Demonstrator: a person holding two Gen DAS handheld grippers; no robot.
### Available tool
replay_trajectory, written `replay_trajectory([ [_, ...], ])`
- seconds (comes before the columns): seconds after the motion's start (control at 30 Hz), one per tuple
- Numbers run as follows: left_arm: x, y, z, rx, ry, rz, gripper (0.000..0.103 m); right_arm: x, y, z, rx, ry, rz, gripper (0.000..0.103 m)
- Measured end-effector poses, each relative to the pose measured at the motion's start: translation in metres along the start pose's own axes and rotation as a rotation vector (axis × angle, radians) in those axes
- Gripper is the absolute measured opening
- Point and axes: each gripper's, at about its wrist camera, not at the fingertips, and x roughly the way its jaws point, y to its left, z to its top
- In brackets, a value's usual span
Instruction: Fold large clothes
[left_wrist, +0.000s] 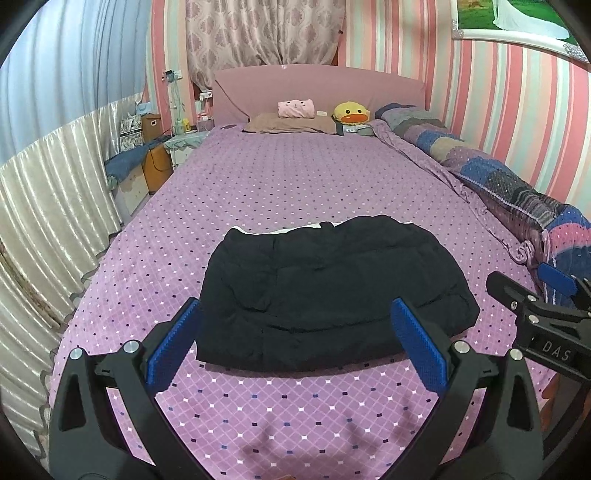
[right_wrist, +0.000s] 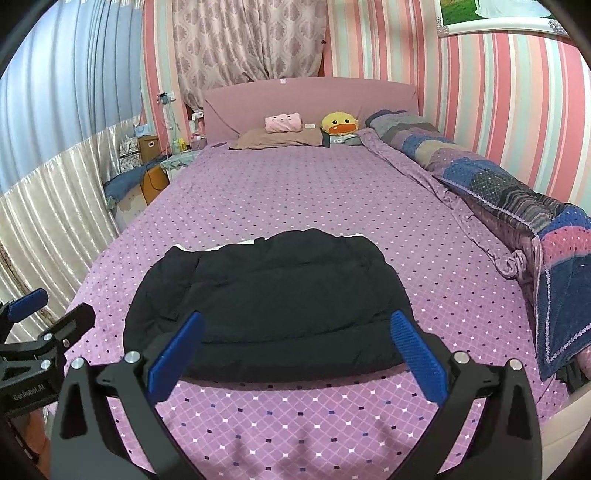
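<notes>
Your black padded jacket (left_wrist: 332, 291) lies on the purple bed (left_wrist: 280, 177), near its foot and roughly centred, already gathered into a compact rectangle with a sliver of white lining showing at its far edge. Both tools hang above the near edge holding nothing: the left tool (left_wrist: 295, 347) stands wide, its blue pads (left_wrist: 173, 347) clear of the cloth, and the right tool (right_wrist: 295, 350) is just as wide. The fold looks close to finished, so judge whether one more halving is needed; if so, take the two near corners, one per tool, pinching all layers together, lift only enough to clear the puffy bulk, and carry them evenly to the far edge so the stack stays square. Padded fabric tends to spring back, so press the crease flat before you let go. You have plenty of open bedspread beyond the jacket and to its left. On the right, the rolled patchwork quilt (right_wrist: 517, 199) runs along the striped wall, so keep that tool's swing inward.
</notes>
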Motion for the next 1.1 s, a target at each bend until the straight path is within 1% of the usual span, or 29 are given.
replay_trajectory([
  [0.27, -0.001, 0.000, 0.004, 0.000, -0.010, -0.001, 0.100, -0.001, 0.005, 0.005, -0.004, -0.011, -0.008, 0.101],
  [0.5, -0.002, 0.001, 0.004, -0.005, -0.021, 0.017, 0.100, -0.004, 0.006, 0.007, -0.006, -0.018, -0.013, 0.101],
  [0.8, -0.004, 0.004, 0.004, -0.011, -0.022, 0.006, 0.100, -0.006, 0.009, 0.007, -0.004, -0.017, -0.017, 0.101],
  [1.0, -0.003, 0.006, 0.005, -0.010, -0.033, 0.021, 0.100, -0.006, 0.012, 0.007, -0.002, -0.015, -0.015, 0.101],
  [1.1, -0.004, 0.007, 0.005, -0.016, -0.034, 0.015, 0.100, -0.005, 0.013, 0.007, 0.001, -0.011, -0.014, 0.101],
])
